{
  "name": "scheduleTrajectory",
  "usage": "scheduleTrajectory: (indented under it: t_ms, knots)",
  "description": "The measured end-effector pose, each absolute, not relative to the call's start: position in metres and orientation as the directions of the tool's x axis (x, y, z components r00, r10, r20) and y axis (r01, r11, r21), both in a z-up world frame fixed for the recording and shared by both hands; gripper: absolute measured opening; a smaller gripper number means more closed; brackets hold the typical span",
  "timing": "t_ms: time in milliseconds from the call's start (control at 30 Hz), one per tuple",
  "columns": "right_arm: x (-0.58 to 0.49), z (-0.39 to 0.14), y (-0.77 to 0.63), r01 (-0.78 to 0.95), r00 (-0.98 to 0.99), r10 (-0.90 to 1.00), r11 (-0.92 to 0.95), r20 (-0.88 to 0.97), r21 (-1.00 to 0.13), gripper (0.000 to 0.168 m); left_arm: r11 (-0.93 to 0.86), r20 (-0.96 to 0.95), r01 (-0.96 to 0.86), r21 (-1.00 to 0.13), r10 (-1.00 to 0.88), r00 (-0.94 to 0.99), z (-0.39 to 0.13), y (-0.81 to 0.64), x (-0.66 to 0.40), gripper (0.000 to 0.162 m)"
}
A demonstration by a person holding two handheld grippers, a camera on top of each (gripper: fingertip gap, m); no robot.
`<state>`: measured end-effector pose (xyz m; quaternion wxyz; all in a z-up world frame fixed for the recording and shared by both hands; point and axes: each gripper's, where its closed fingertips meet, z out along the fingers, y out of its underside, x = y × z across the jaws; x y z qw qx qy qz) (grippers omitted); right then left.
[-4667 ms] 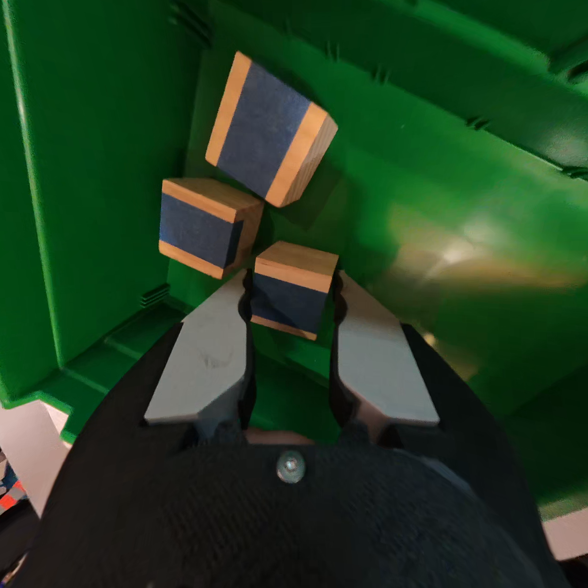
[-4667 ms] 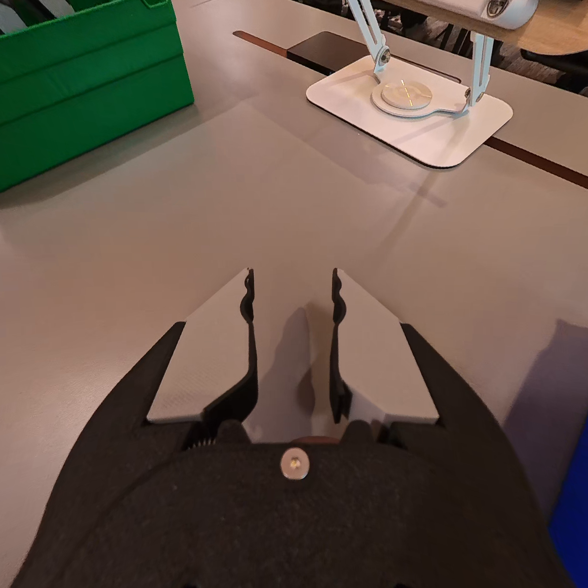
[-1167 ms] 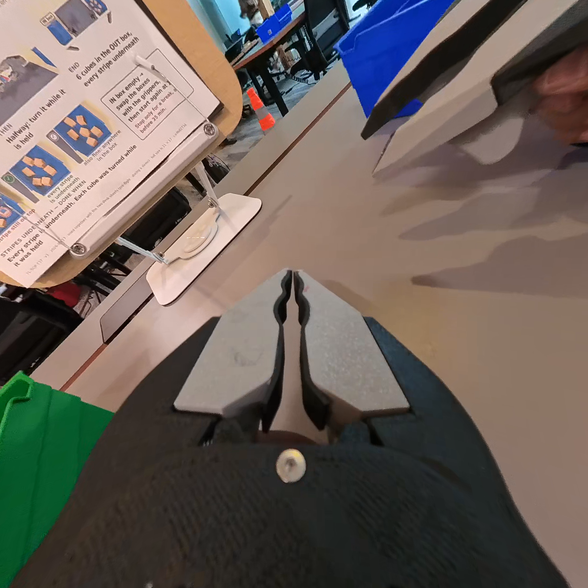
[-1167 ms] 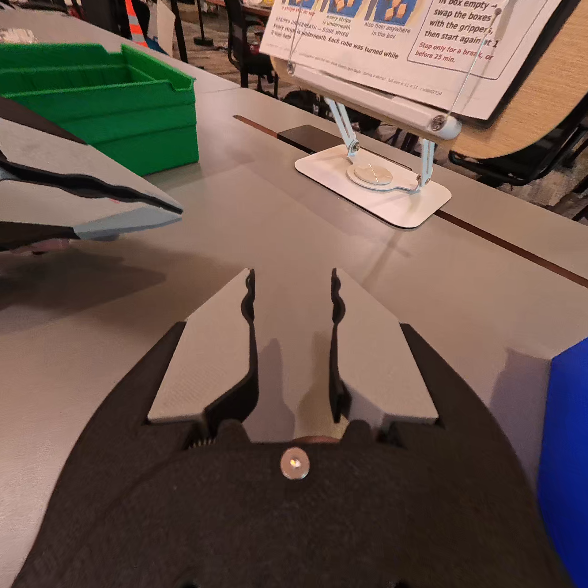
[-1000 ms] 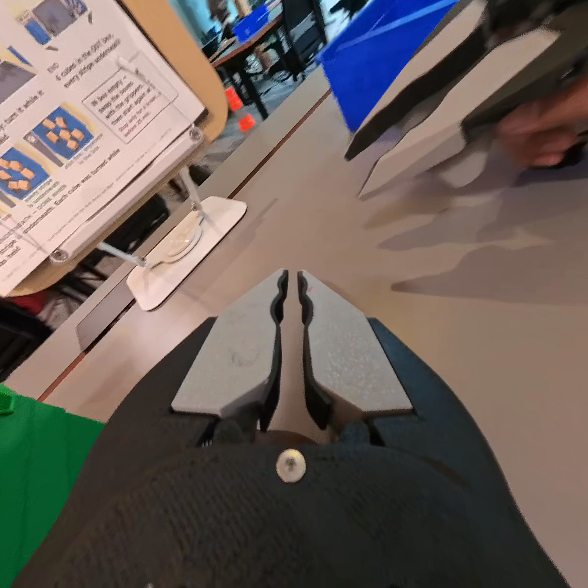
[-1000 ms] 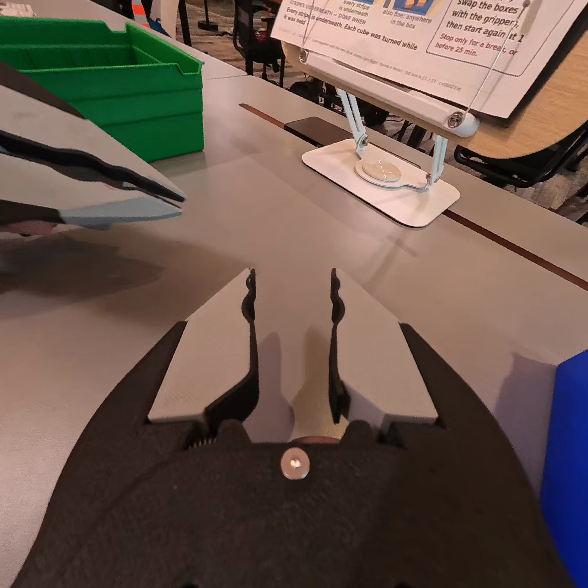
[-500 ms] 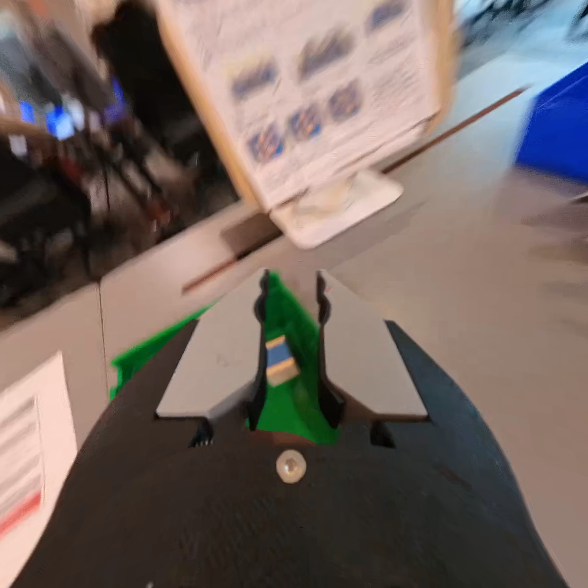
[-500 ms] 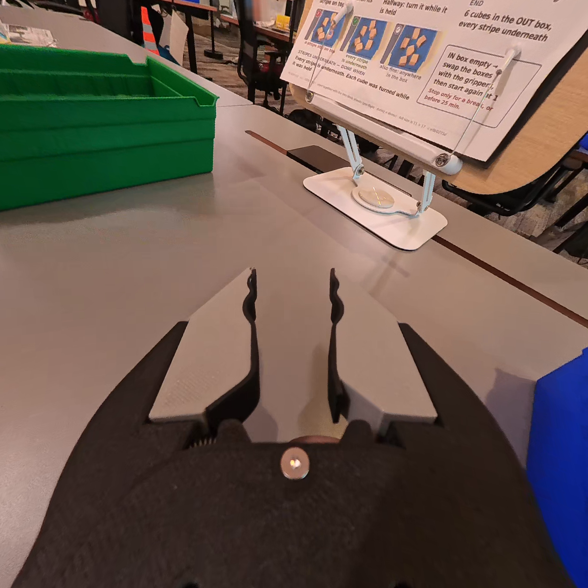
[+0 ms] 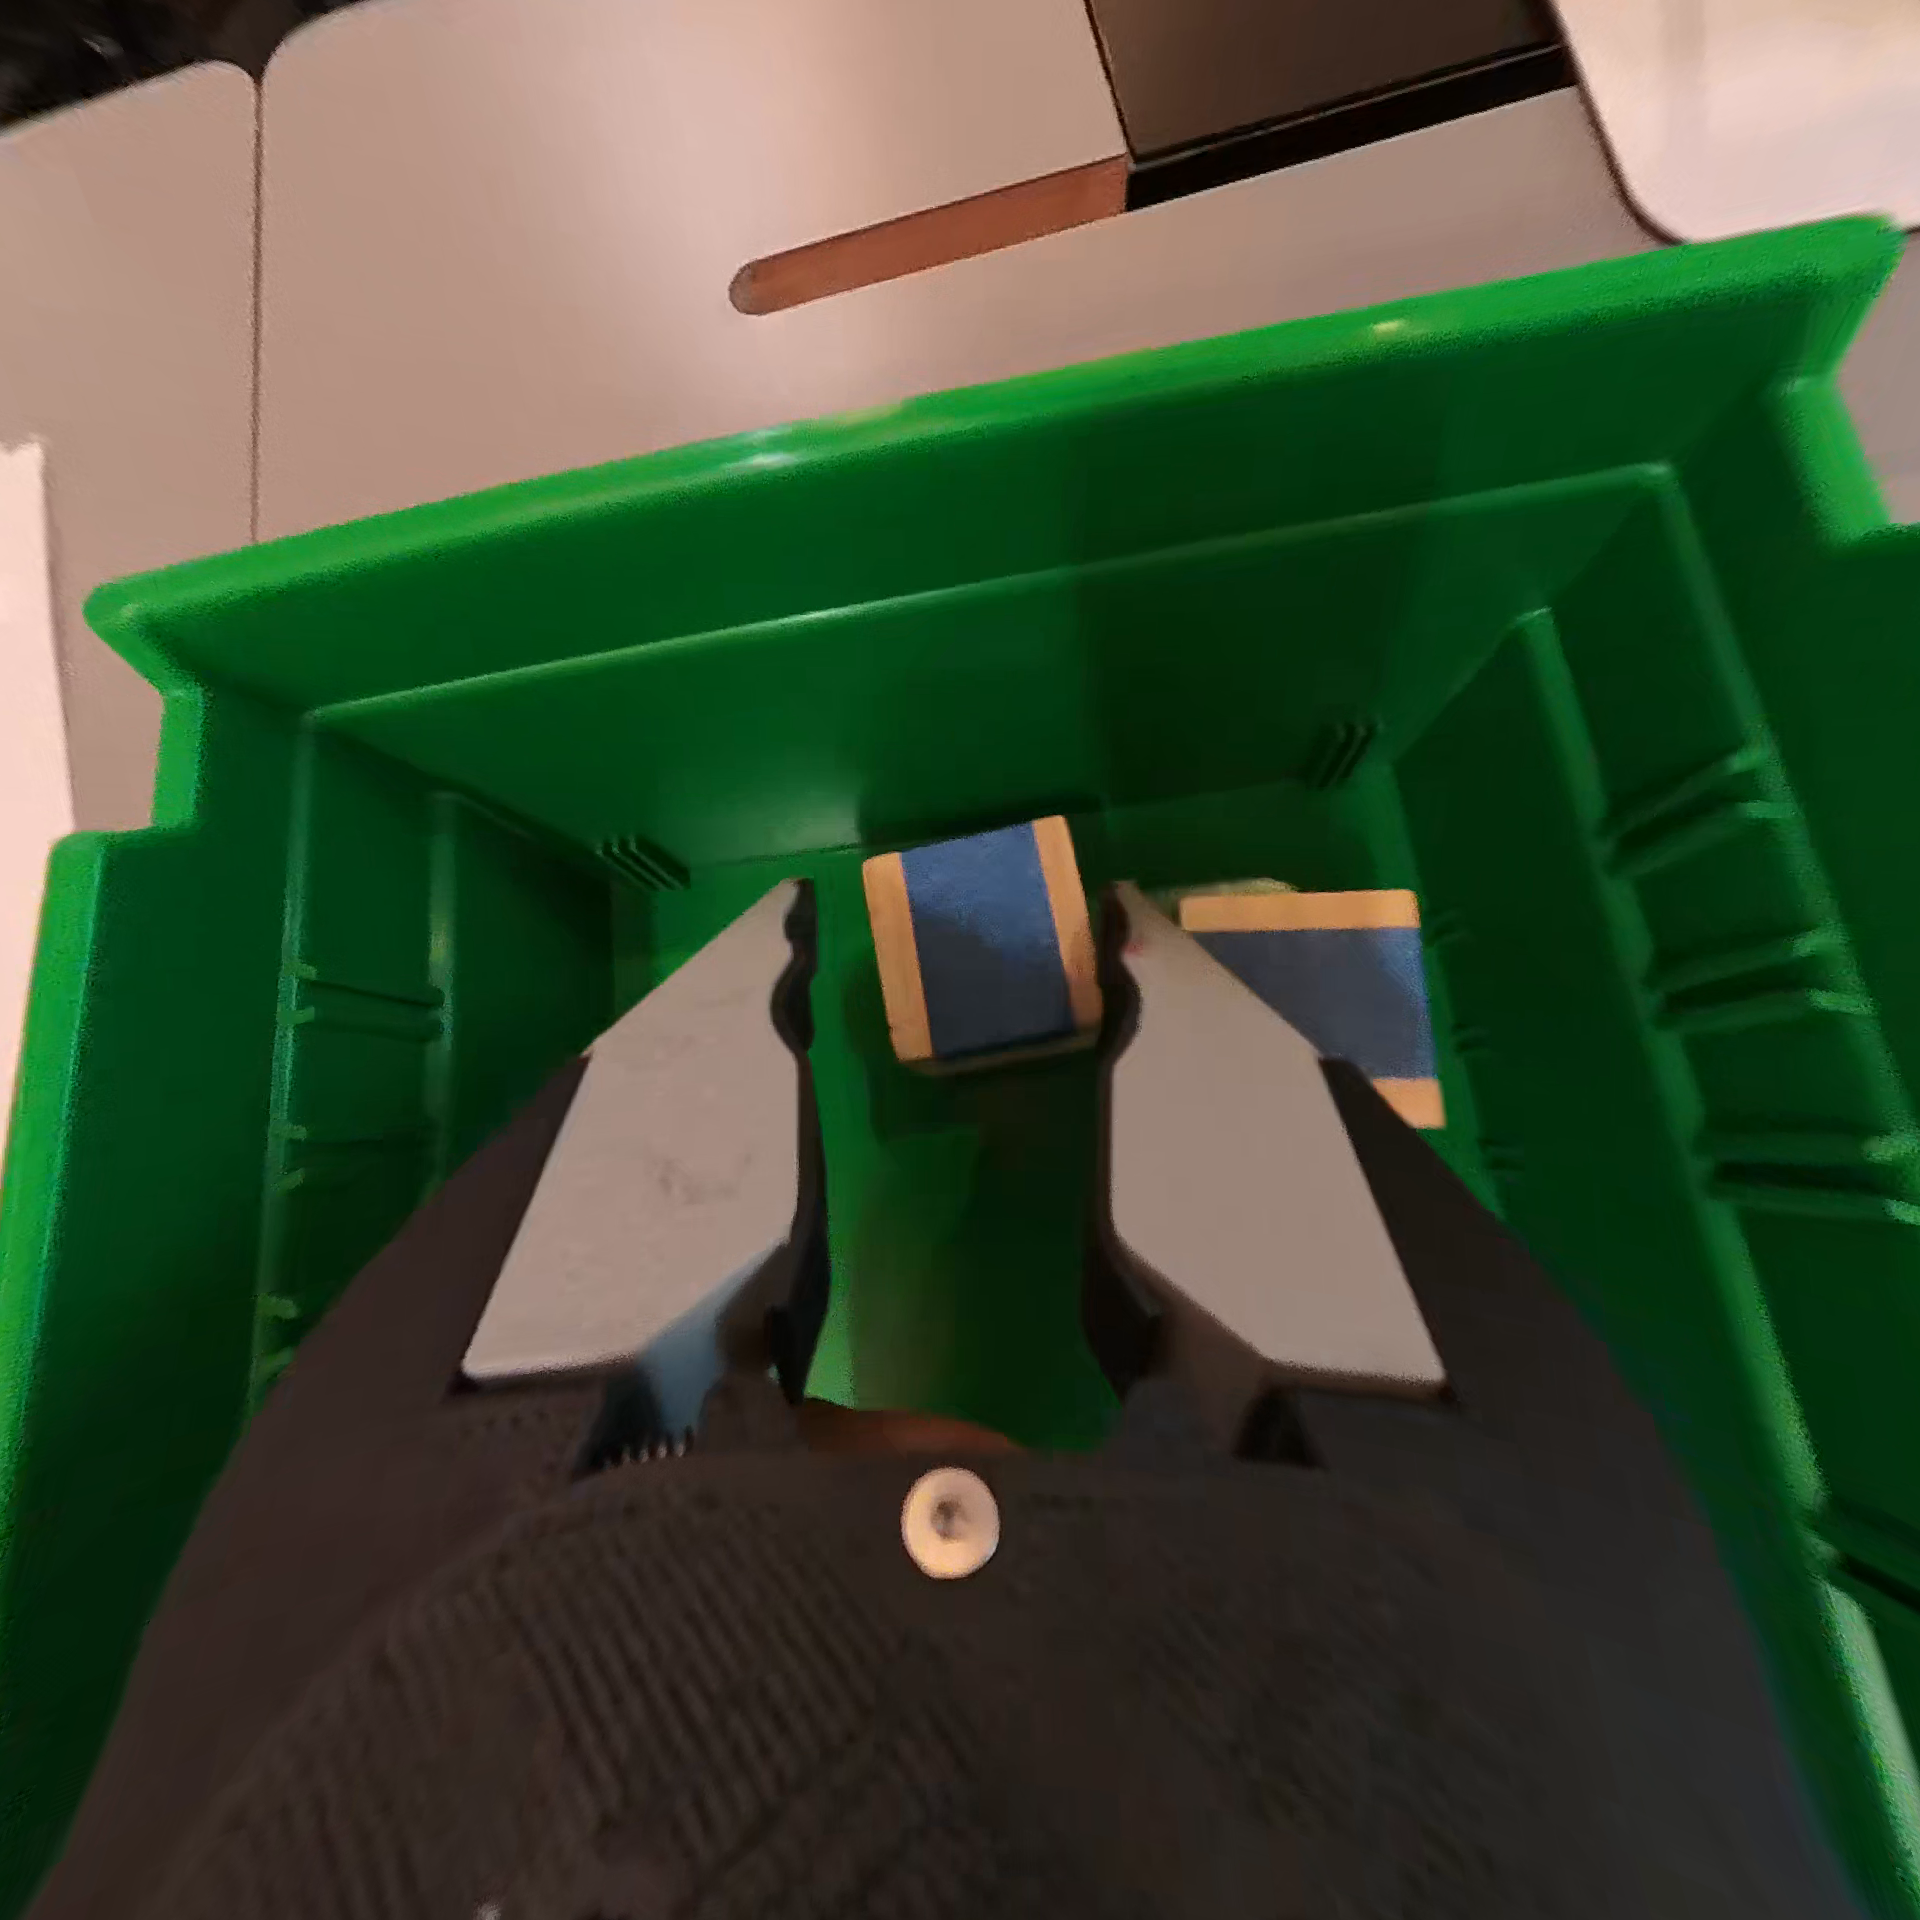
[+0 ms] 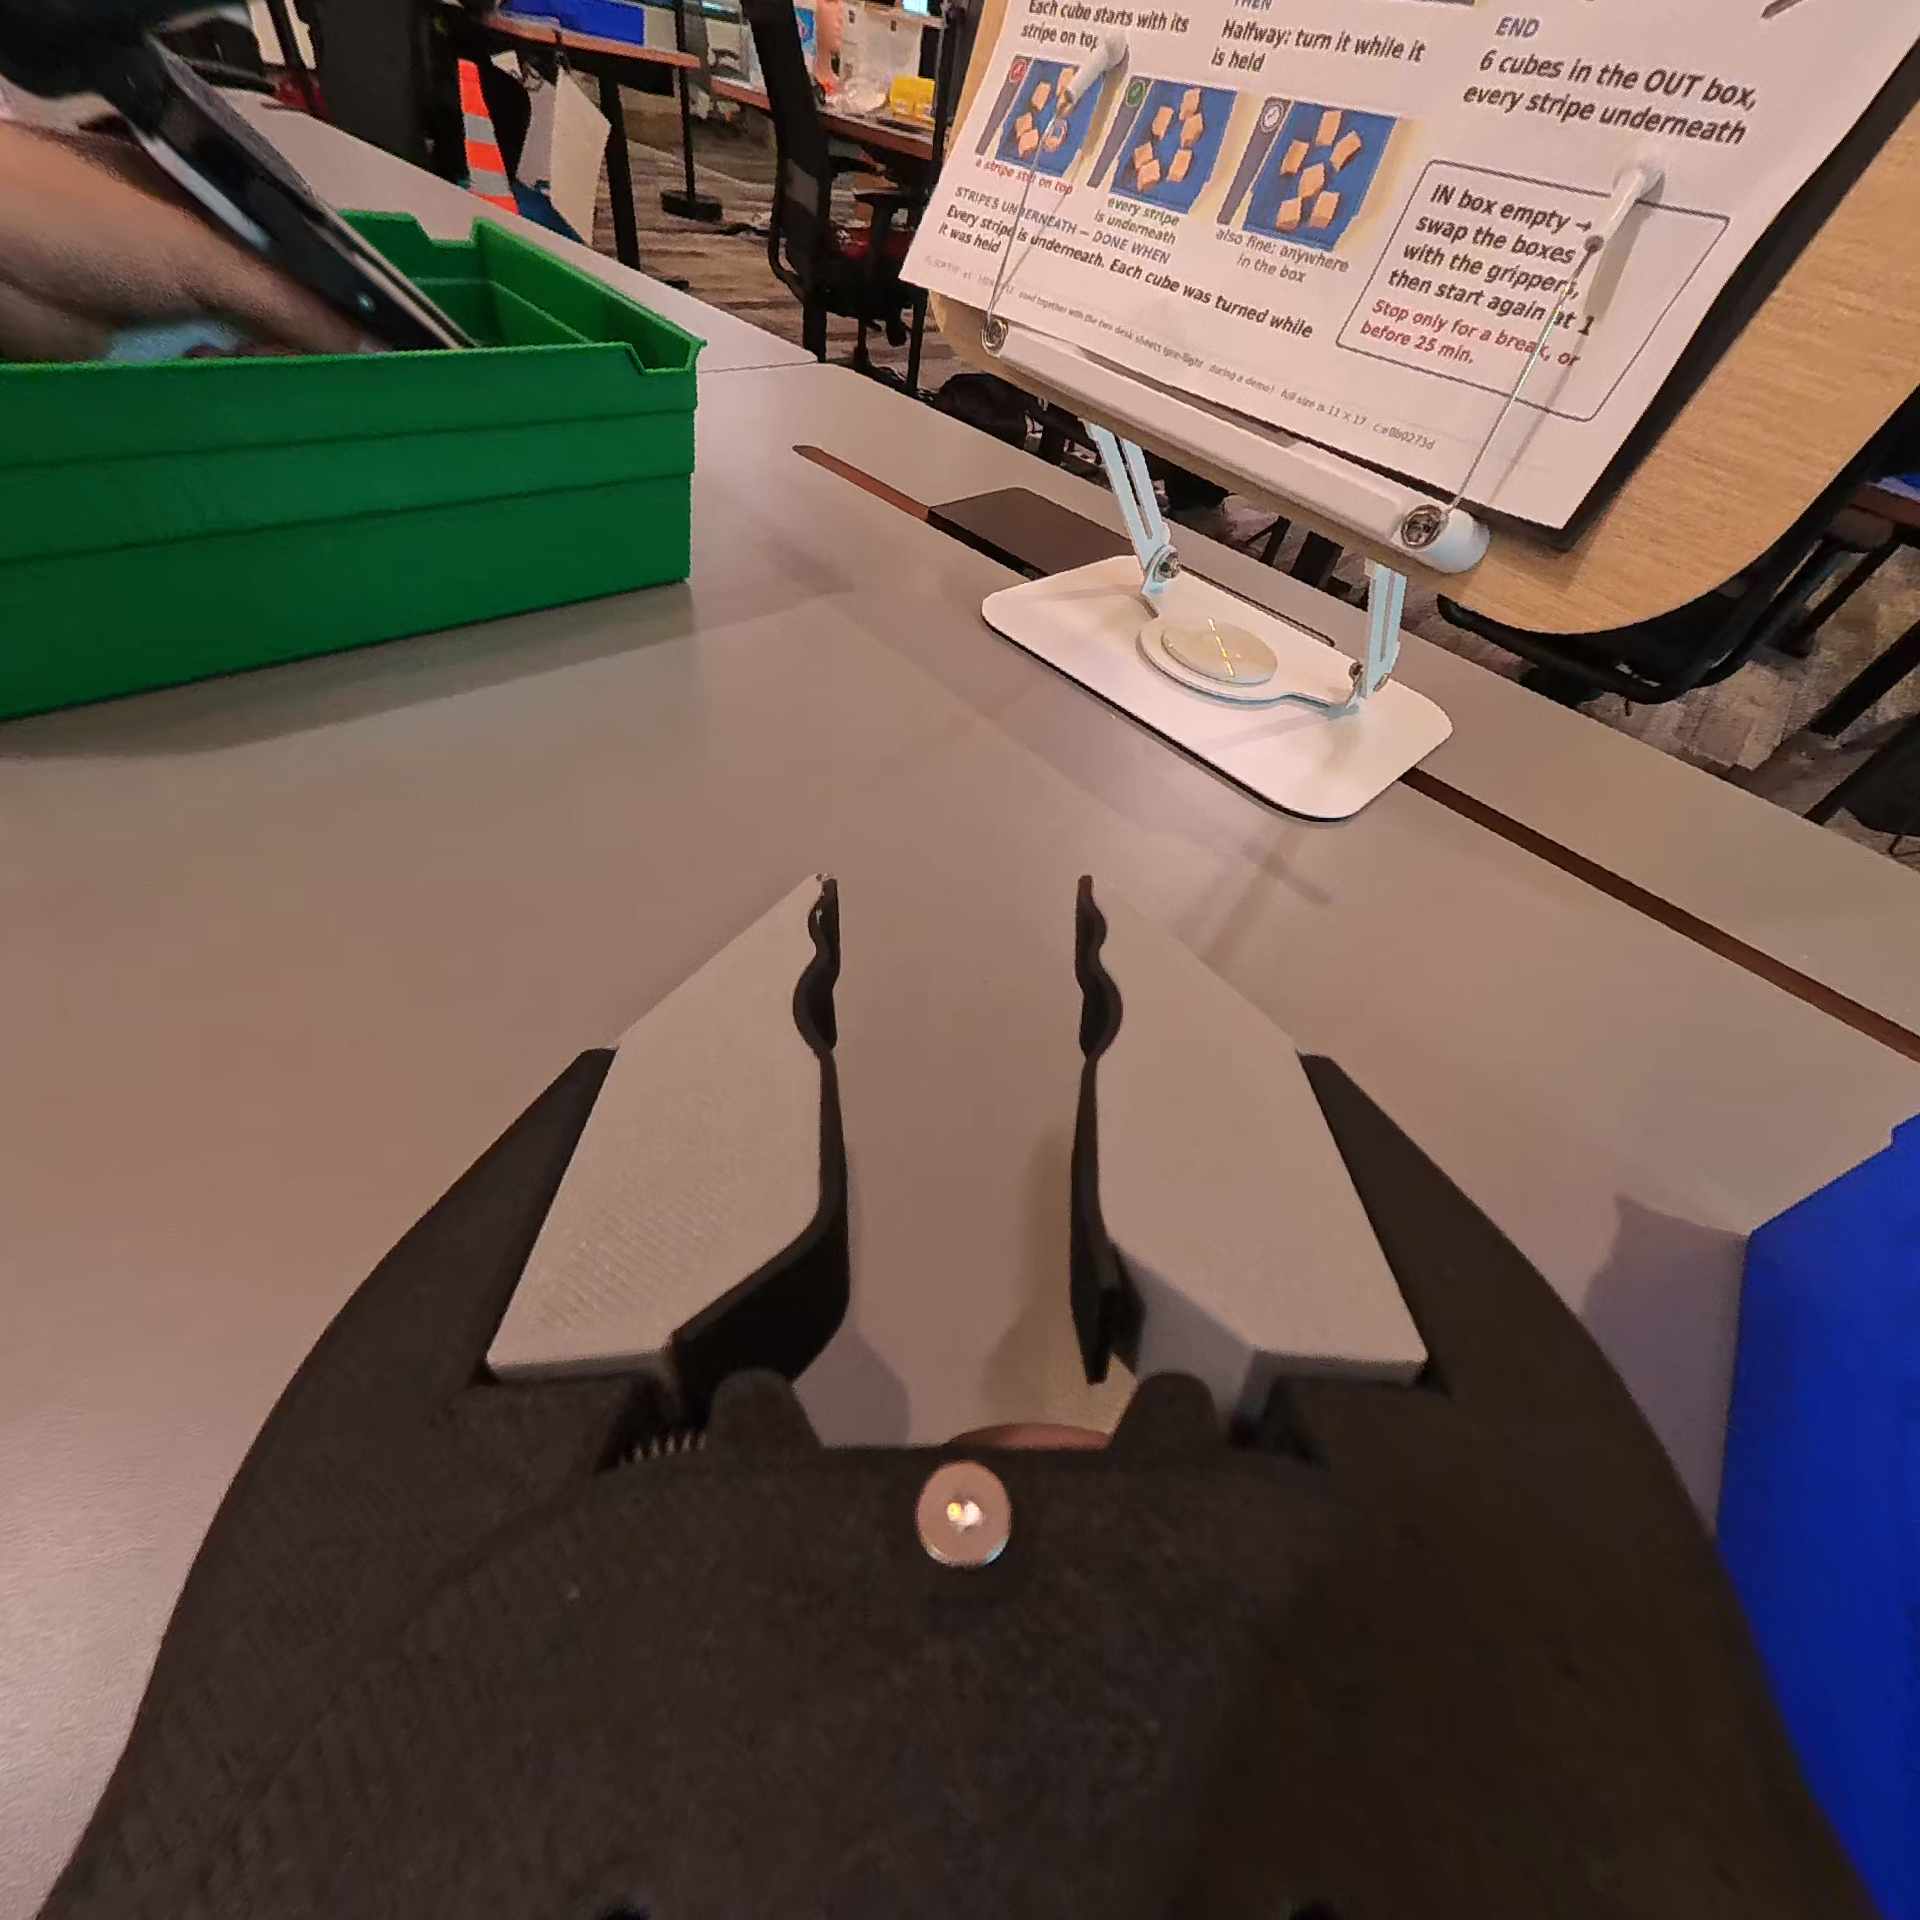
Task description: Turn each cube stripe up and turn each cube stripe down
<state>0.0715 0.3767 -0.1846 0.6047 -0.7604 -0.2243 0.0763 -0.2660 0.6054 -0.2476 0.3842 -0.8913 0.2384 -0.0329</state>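
In the left wrist view my left gripper (image 9: 956,909) is open inside the green box (image 9: 935,540), pointing down at its floor. A wooden cube with a blue stripe on top (image 9: 977,951) sits between the fingertips, close to the right finger. A second striped cube (image 9: 1314,987) lies just right of the right finger, partly hidden by it. In the right wrist view my right gripper (image 10: 954,899) is open and empty above the grey table (image 10: 416,883). The green box (image 10: 343,488) stands at the left there, with the left gripper (image 10: 281,208) and a hand reaching into it.
A white stand (image 10: 1216,675) holding an instruction sheet (image 10: 1351,187) stands at the back right of the table. A blue box (image 10: 1829,1507) is at the right edge, close to my right gripper. A brown seam (image 10: 1662,914) runs across the table.
My left gripper has swung from over the table into the green box, opened wider and dropped around the striped cube. My right gripper has stayed open and moved little.
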Motion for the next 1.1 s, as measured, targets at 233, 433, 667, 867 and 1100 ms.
scheduleTrajectory:
  t_ms: [233, 433, 667, 867, 1100]
  knots:
    - [0.068, -0.183, 0.374, 0.282, 0.879, 0.437, -0.149, 0.193, -0.948, 0.042, -0.599, -0.077, -0.336, -0.727, -0.415, 0.907, -0.256, 0.617, -0.268, 0.048]
    - [0.066, -0.18, 0.373, 0.273, 0.876, 0.444, -0.141, 0.186, -0.952, 0.042, -0.601, -0.148, -0.382, -0.702, -0.402, 0.903, -0.27, 0.619, -0.278, 0.046]
    - [0.065, -0.183, 0.373, 0.271, 0.873, 0.455, -0.154, 0.175, -0.95, 0.043, -0.516, -0.174, -0.4, -0.757, -0.431, 0.885, -0.231, 0.612, -0.277, 0.046]
    - [0.058, -0.187, 0.371, 0.251, 0.857, 0.497, -0.174, 0.135, -0.952, 0.043, -0.231, -0.183, -0.362, -0.903, -0.556, 0.811, -0.146, 0.57, -0.233, 0.046]
    - [0.022, -0.184, 0.349, 0.062, 0.685, 0.711, -0.276, -0.16, -0.959, 0.049, 0.17, -0.299, -0.304, -0.937, -0.84, 0.453, -0.091, 0.428, -0.104, 0.046]
